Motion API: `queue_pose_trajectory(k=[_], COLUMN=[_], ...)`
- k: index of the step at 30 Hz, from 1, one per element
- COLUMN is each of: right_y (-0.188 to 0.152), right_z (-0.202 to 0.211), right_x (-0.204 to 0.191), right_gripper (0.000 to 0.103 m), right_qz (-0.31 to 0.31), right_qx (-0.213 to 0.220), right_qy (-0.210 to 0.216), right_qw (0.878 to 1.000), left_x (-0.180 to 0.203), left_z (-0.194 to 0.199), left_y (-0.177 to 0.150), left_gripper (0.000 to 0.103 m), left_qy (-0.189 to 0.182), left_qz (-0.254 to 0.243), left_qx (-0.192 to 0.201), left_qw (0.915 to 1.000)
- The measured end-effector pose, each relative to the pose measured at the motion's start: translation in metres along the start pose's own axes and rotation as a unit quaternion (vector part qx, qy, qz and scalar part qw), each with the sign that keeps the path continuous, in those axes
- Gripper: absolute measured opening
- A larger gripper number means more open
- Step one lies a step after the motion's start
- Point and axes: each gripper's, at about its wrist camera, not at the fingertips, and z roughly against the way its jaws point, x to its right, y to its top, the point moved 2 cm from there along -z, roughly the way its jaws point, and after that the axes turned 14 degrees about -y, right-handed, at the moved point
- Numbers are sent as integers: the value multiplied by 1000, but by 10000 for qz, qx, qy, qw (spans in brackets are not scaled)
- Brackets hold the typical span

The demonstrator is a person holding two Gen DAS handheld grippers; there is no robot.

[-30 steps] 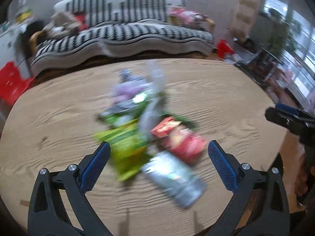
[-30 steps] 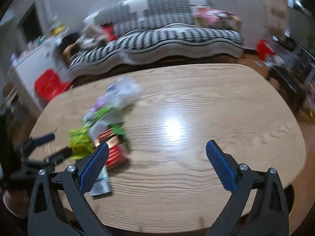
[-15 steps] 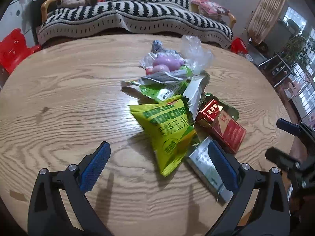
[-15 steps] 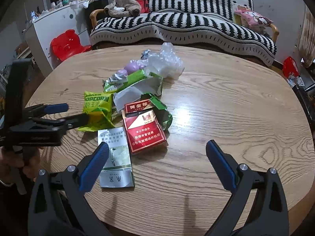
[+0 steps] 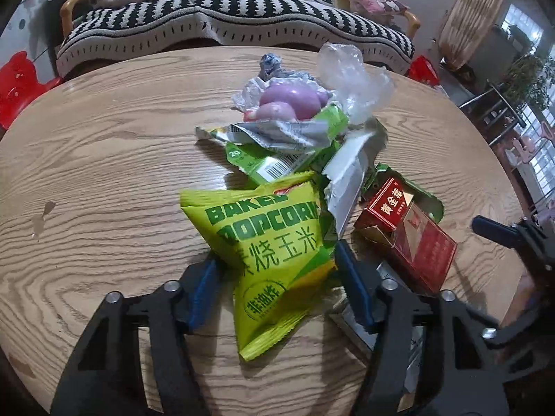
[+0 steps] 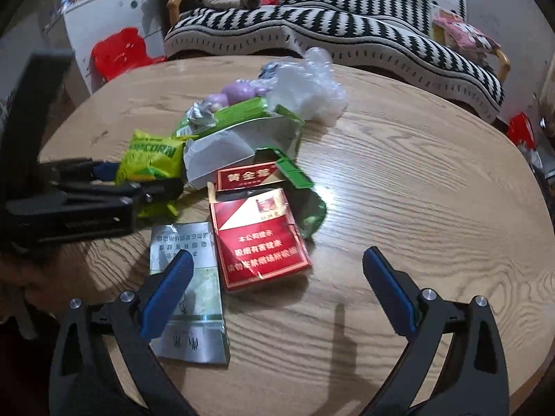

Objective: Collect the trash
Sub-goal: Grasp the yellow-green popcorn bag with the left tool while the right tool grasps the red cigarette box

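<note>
We hold the left tongs (image 5: 274, 277) over the trash pile on the desk (image 5: 104, 159). Its jaws have just been closing, w/ the popcorn bag (image 5: 270, 239) between them. Both blue pads sit right at the bag's sides; if they press already, we cannot tell for sure. The bag's lower end sticks out toward the camera, between the two black arms.

Just right of the left tongs lies the red pack (image 5: 412, 239), lid open, and a silver pack (image 6: 187, 294) is partly hidden under the right jaw. Ahead of the bag is a torn green wrapper (image 5: 277, 145), then a purple thing (image 5: 295, 100) and clear plastic (image 5: 350, 79), farther from the tongs.

The right tongs (image 6: 277, 287) are wide apart, w/ nothing between the pads. Their left pad hangs over the silver pack; the red pack is just ahead, nearer the left pad. The right pad is over bare desk. From this side the left tongs show at far left, jaws at the bag.

Behind the desk is a striped sofa (image 5: 242, 17).
</note>
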Motion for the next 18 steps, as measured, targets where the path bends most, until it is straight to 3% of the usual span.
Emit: queue_pose_trajectory(k=[5,12,18], right_y=[3,4,6], right_z=[-14,-21,6], right_x=[-3,-3,-7], right_gripper=[93,62,61], right_qz=[-6,-55,32], right_qx=[-24,-120,171], right_qy=[-24,251,262], right_qw=[10000,9996,9995], left_x=[-5,-11,-11], left_z=[14,45,52], left_y=[1,7,9], left_gripper=[55,55,55], left_qy=[-84,-180,-101], left_qz=[95,79,32], left_qx=[-22,249,322], left_qw=[9999,9995,9994])
